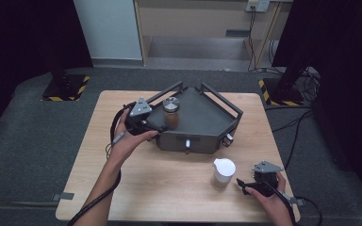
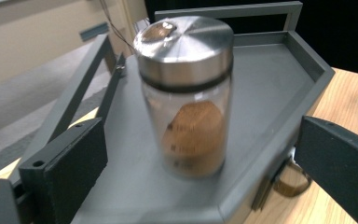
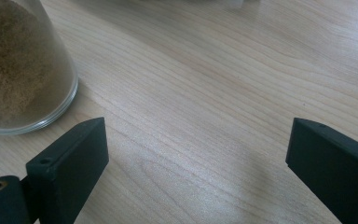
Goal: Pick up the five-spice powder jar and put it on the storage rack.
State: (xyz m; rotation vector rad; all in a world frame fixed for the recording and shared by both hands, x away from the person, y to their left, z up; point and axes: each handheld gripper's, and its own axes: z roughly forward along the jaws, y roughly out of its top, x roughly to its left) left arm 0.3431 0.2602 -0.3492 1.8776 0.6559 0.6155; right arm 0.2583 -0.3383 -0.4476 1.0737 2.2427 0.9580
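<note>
the grey tray (image 1: 202, 110) sits toward the far side of the wooden table (image 1: 136, 183), and everything else is easiest placed from it. a glass jar with a steel lid (image 1: 171, 112) stands upright on the tray's left part, brown powder filling its lower half; it looks parked there so the tray's raised walls keep it from sliding off. the left gripper (image 1: 146, 123) is at the tray's left edge, its jaws spread wide on either side of the jar without touching it, holding nothing; that stance reads as lining up for a grasp or having just let go, and i cannot tell which. a second container with a white lid (image 1: 223, 173) stands on the table just in front of the tray's right front corner, also holding brownish powder. the right gripper (image 1: 257, 184) rests low on the table to the right of that container, jaws wide apart and empty, probably kept out of the way. faint dark printing shows on the steel-lidded jar in the left gripper view, too blurred to read; no brand can be made out.
</note>
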